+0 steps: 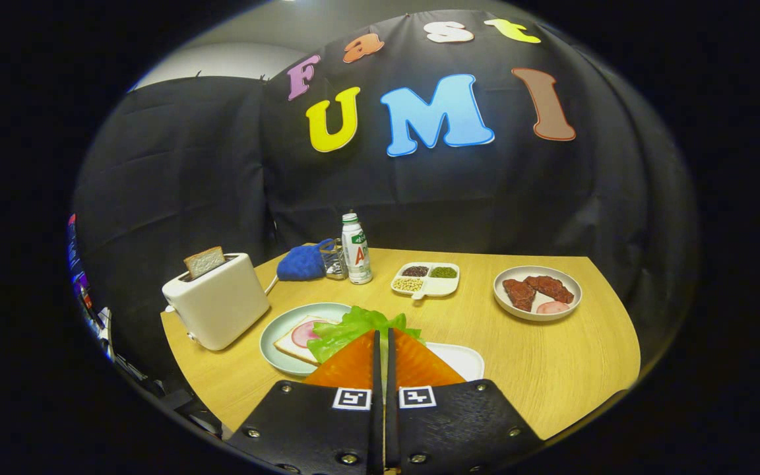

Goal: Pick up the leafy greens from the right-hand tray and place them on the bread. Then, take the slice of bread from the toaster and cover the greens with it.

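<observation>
My gripper is shut on the leafy greens, which spread out around and ahead of the fingertips. The greens hang partly over the right side of a pale round plate. On that plate lies a slice of bread topped with a pink round of ham. A white tray lies just right of the fingers, its left part hidden behind them. To the left stands a white toaster with a slice of bread sticking up from its slot.
At the back of the wooden table are a blue cloth, a small bottle and a divided white dish of grains. A plate with meat pieces sits at the right.
</observation>
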A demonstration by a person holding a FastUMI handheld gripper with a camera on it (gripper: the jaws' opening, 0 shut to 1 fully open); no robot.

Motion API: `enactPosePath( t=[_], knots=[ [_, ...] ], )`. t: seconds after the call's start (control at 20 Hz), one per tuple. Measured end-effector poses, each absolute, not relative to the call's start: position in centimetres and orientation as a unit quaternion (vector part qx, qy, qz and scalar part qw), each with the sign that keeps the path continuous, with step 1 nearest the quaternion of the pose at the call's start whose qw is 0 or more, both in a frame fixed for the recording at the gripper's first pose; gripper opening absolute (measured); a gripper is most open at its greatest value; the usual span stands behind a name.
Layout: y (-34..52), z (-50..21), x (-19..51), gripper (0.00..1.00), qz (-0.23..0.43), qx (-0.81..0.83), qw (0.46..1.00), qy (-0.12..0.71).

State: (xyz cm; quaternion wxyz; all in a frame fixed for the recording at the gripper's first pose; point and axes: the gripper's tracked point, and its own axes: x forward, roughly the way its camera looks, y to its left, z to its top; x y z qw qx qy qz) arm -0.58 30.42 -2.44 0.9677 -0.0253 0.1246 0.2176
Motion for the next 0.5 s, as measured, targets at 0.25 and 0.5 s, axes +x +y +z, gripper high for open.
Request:
enactPosePath(
  t=[0.25,0.5],
  knots=[
    [35.0,-2.1,-0.3,0.01,0.243,-0.031,0.963,0.113],
    [39.5,-3.0,1.0,0.01,0.264,-0.039,0.956,0.119]
  ],
)
